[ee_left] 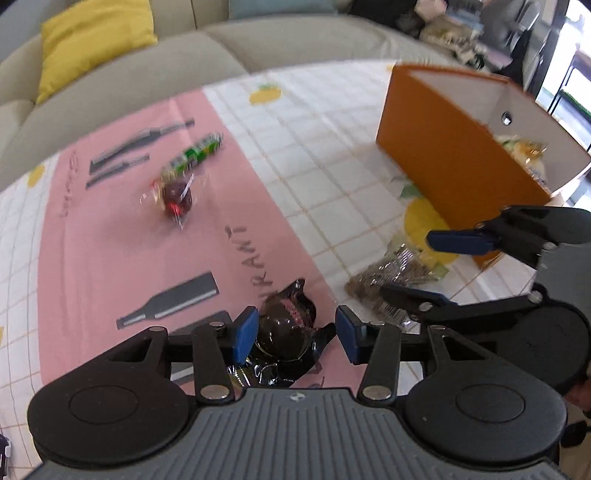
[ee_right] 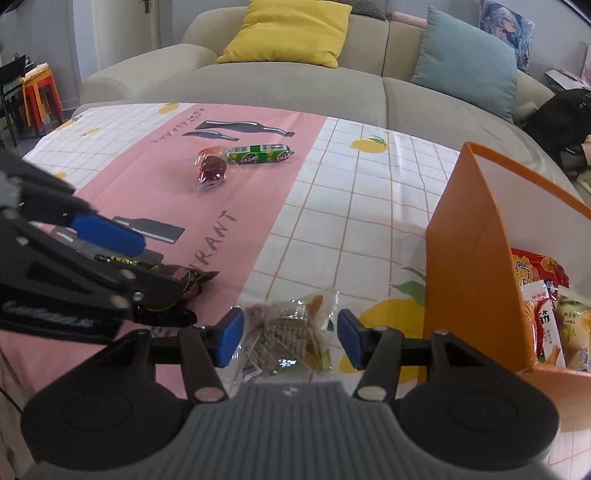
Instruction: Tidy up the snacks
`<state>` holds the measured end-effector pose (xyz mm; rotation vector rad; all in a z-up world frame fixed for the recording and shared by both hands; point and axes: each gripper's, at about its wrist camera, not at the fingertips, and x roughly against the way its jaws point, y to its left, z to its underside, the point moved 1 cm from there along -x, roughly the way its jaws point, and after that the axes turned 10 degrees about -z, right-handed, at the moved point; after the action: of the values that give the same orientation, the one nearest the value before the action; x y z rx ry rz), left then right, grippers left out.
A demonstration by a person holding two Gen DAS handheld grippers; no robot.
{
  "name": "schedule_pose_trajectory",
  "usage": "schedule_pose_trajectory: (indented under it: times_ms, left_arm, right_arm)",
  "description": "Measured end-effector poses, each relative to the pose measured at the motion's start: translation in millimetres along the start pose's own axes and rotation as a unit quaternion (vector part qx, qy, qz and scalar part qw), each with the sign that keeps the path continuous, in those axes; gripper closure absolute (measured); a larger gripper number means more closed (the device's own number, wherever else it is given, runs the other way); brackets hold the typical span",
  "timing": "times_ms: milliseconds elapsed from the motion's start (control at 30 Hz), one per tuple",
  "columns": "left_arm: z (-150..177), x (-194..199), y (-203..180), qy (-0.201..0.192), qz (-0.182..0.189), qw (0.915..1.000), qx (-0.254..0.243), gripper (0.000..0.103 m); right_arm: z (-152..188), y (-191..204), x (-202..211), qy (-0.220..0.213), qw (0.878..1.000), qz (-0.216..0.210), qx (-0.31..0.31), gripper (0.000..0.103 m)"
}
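My left gripper (ee_left: 295,334) stands open over the pink strip, a dark shiny-wrapped snack (ee_left: 286,321) lying between its blue pads. In the right wrist view that left gripper (ee_right: 147,262) comes in from the left, with the dark snack (ee_right: 190,282) at its tips. My right gripper (ee_right: 290,336) is open around a clear packet of brown bits (ee_right: 288,325) on the cloth, its pads just off the packet. From the left wrist, the right gripper (ee_left: 413,266) straddles the same packet (ee_left: 388,280). Close to its right stands an orange box (ee_right: 465,258) (ee_left: 443,166) holding several snack packets (ee_right: 543,314).
A green sausage stick (ee_right: 258,153) (ee_left: 199,151) and a red candy in clear wrap (ee_right: 210,170) (ee_left: 175,195) lie farther back on the pink strip. Beyond the chequered tablecloth (ee_right: 351,221) is a beige sofa (ee_right: 295,85) with a yellow cushion (ee_right: 288,29) and a blue cushion (ee_right: 465,62).
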<state>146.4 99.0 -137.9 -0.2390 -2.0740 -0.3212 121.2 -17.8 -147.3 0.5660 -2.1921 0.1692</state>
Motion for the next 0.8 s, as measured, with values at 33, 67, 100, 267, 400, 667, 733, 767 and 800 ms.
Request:
schedule_pose_trajectory:
  times_ms: [33, 67, 100, 267, 400, 667, 733, 767, 800]
  left_arm:
    - [-1.2, -4.4, 0.8, 0.014, -0.002, 0.9999, 0.003, 0.047]
    - [-2.0, -8.7, 2.1, 0.028, -0.004, 0.9996, 0.008, 0.047]
    - [-2.5, -12.3, 3.8, 0.039, -0.003, 0.9991, 0.014, 0.047]
    - [-4.7, -20.1, 13.3, 0.076, 0.011, 0.9956, 0.053, 0.047]
    - [-4.2, -23.0, 21.7, 0.09, 0.027, 0.9911, 0.094, 0.044]
    - [-1.1, -29.7, 22.5, 0.1, 0.036, 0.9856, 0.131, 0.035]
    - [-1.0, -32.3, 23.3, 0.101, 0.04, 0.9839, 0.142, 0.032]
    - [-1.1, -33.3, 23.3, 0.102, 0.039, 0.9833, 0.146, 0.032]
    - [-0.9, -34.2, 22.8, 0.102, 0.037, 0.9831, 0.148, 0.032]
  right_arm:
    - [0.8, 0.4, -0.5, 0.0, 1.0, 0.0, 0.004, 0.048]
    - [1.3, 0.7, -0.6, 0.0, 1.0, -0.002, 0.006, 0.048]
    - [1.7, 0.9, -0.7, 0.0, 1.0, -0.004, 0.008, 0.048]
    - [4.7, 1.6, -5.0, 0.006, 1.0, -0.003, 0.017, 0.047]
    - [6.4, 0.4, -9.0, 0.01, 1.0, -0.005, 0.014, 0.046]
    - [7.9, -1.2, -14.0, 0.017, 1.0, -0.009, 0.007, 0.046]
    - [8.1, -0.9, -14.6, 0.017, 1.0, -0.009, 0.007, 0.046]
    - [8.2, -0.9, -14.7, 0.017, 1.0, -0.01, 0.007, 0.046]
    - [8.4, -0.8, -14.8, 0.017, 1.0, -0.01, 0.007, 0.046]
